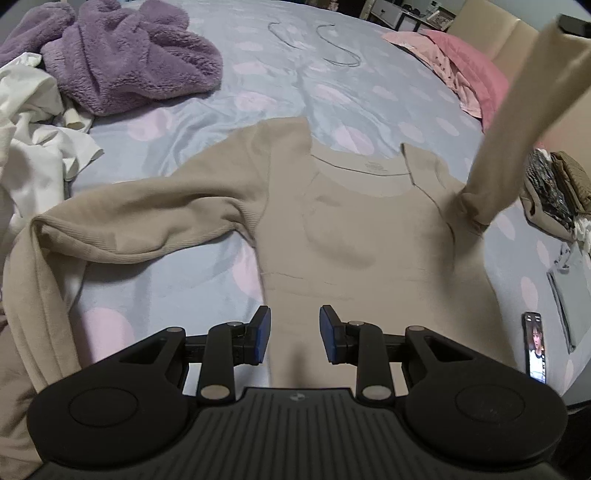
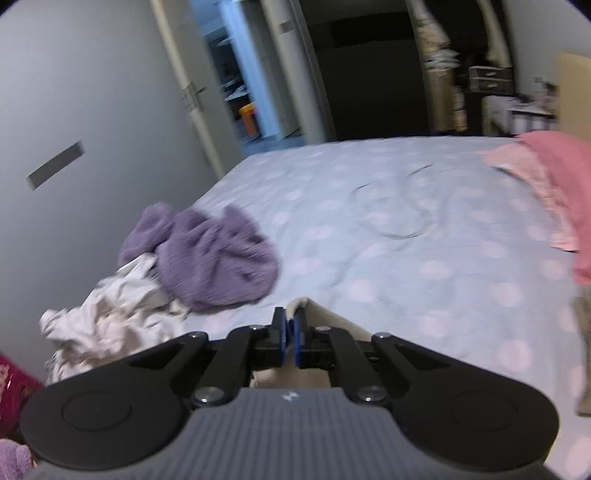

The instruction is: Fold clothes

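Note:
A beige long-sleeved top [image 1: 354,229] lies flat on the bed, neckline towards the far side. Its left sleeve [image 1: 122,225] trails out to the left and bends down along the bed's edge. My left gripper [image 1: 294,332] hovers open over the top's lower body with nothing between its blue pads. The right sleeve [image 1: 517,122] is pulled up off the bed towards the upper right, where my right gripper [image 1: 574,24] holds its end. In the right wrist view my right gripper [image 2: 290,332] is shut on the beige cuff [image 2: 317,314], which pokes out past the pads.
A purple fleece garment [image 1: 122,55] and crumpled white clothes [image 1: 33,129] lie at the left. Pink cloth [image 1: 461,62] lies at the far right, with a thin cord [image 1: 332,48] on the sheet beyond the top. A small pile of clothes [image 1: 554,192] and a phone [image 1: 535,347] sit at the right.

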Demonstrator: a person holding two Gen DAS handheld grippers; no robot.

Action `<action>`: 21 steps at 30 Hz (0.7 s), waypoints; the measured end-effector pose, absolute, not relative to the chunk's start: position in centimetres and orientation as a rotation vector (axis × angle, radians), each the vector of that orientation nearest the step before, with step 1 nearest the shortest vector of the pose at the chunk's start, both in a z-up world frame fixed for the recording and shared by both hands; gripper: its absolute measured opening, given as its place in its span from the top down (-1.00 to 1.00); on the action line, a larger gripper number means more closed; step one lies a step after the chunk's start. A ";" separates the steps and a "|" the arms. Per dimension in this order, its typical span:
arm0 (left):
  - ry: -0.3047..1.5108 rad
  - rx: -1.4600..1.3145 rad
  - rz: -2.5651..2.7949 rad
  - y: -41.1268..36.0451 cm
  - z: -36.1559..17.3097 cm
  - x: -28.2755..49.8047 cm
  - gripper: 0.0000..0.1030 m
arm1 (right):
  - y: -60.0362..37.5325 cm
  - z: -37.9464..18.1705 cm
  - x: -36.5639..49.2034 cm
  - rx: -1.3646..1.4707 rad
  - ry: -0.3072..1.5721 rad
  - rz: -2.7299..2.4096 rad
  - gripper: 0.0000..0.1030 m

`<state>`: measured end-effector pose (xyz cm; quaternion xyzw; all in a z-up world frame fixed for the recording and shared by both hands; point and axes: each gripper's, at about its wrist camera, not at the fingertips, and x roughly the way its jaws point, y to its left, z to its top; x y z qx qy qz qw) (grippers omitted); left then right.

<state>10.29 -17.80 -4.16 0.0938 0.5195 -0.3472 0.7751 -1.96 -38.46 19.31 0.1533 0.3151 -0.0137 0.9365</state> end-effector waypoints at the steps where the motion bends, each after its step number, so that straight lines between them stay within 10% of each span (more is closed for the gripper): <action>1: 1.119 0.211 -0.744 -17.7 -4.2 10.4 0.48 | -37.5 18.6 -0.9 0.310 0.664 -0.008 0.91; 21: 1.083 0.177 -0.751 -17.9 -4.9 12.9 0.34 | -36.8 6.9 2.3 0.256 0.894 -0.010 0.55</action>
